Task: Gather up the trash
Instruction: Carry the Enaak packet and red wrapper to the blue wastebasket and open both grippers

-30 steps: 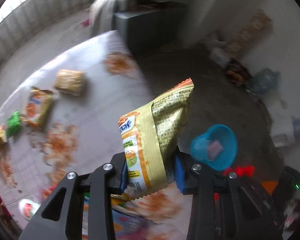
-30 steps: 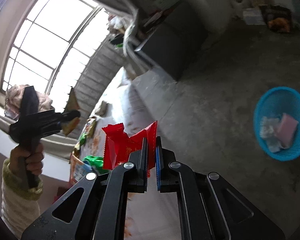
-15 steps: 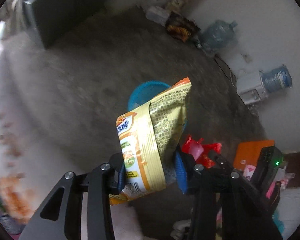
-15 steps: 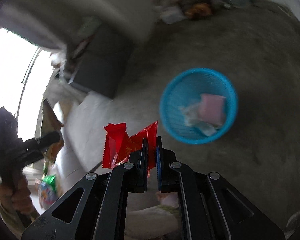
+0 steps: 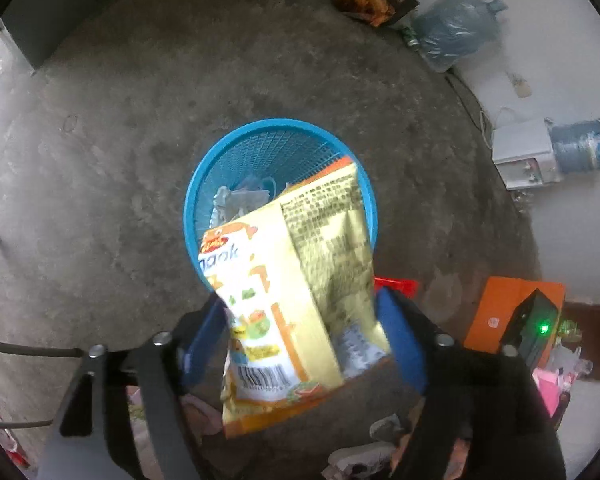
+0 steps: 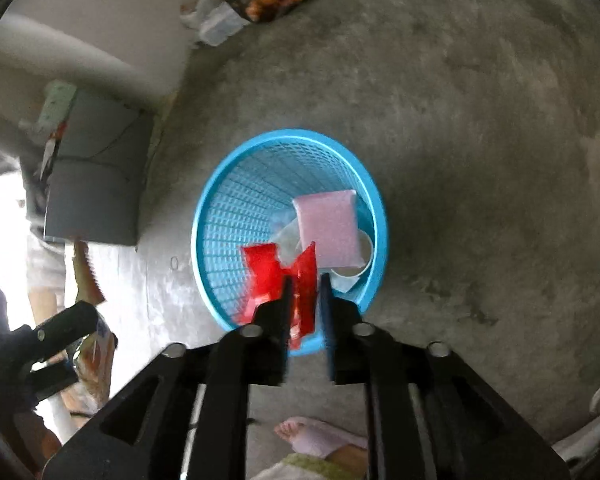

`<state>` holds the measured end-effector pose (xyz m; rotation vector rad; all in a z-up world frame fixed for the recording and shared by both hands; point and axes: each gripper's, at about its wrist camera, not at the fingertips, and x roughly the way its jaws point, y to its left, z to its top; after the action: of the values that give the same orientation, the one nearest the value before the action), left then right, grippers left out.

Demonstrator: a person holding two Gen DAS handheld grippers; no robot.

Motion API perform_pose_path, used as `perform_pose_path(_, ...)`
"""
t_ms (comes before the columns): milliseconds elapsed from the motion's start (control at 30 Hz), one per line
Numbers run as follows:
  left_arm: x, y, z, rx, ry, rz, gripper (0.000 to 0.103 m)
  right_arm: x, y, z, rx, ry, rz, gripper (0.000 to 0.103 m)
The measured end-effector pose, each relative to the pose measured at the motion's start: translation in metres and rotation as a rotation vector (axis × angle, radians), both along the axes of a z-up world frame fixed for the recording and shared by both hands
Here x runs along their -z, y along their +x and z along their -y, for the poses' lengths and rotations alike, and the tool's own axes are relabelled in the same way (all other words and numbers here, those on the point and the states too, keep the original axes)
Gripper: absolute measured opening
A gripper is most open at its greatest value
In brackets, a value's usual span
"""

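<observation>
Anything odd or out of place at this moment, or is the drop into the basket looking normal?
Nothing stands out. Both grippers are over the blue basket: the left gripper has opened around the yellow packet, and the right gripper has parted, the red wrapper blurred between its fingers.

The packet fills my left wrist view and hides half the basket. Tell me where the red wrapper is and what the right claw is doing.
Observer: The red wrapper is between the fingers of the right claw, in line with the opening of the blue basket.
Operator: Say whether that claw is open.
Observer: Its jaws stand apart, with a gap on one side of the wrapper. The wrapper looks blurred.
Operator: List what lies inside the basket.
Observer: A pink packet lies on some clear plastic scraps.
</observation>
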<state>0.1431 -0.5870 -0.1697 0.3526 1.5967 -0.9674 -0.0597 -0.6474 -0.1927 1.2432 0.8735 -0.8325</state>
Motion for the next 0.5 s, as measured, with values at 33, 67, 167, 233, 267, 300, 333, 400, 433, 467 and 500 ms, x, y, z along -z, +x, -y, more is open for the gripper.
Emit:
perform_pose_path(33, 0.006, 0.0, 0.004, -0.006, 0.006, -0.008, 0.078, 0.005, -0.002, 0.002, 0.014, 0.012, 0.0, 0.032)
perform_pose_path(67, 0.012, 0.001, 0.006, -0.012, 0.013, -0.016, 0.08, 0.012, -0.002, 0.005, 0.028, 0.025, -0.001, 0.039)
perform_pose_path(167, 0.021, 0.003, 0.008, -0.028, 0.018, -0.033, 0.084, 0.019, -0.004, 0.006, 0.051, 0.041, 0.0, 0.046)
perform_pose_path(233, 0.02, 0.003, 0.008, -0.024, 0.002, -0.039, 0.085, 0.02, -0.008, 0.006, 0.069, 0.045, 0.003, 0.049)
perform_pose_path(267, 0.017, 0.003, 0.008, -0.02, -0.011, -0.036, 0.087, 0.019, -0.01, 0.005, 0.072, 0.042, 0.009, 0.05)
perform_pose_path(300, 0.016, 0.003, 0.006, -0.019, -0.018, -0.032, 0.088, 0.017, -0.012, 0.004, 0.071, 0.038, 0.013, 0.051)
perform_pose_path(333, 0.013, 0.003, 0.006, -0.02, -0.029, -0.029, 0.089, 0.016, -0.013, 0.005, 0.072, 0.032, 0.011, 0.052)
perform_pose_path(400, 0.006, 0.004, 0.003, -0.025, -0.058, -0.029, 0.092, 0.015, -0.015, 0.006, 0.076, 0.026, 0.021, 0.052)
perform_pose_path(433, 0.002, 0.004, 0.003, -0.029, -0.073, -0.027, 0.093, 0.013, -0.019, 0.005, 0.079, 0.022, 0.027, 0.053)
perform_pose_path(467, -0.001, 0.004, 0.003, -0.031, -0.084, -0.025, 0.096, 0.01, -0.021, 0.004, 0.08, 0.02, 0.033, 0.053)
perform_pose_path(500, -0.006, 0.004, 0.003, -0.038, -0.098, -0.024, 0.096, 0.009, -0.024, 0.004, 0.082, 0.017, 0.038, 0.053)
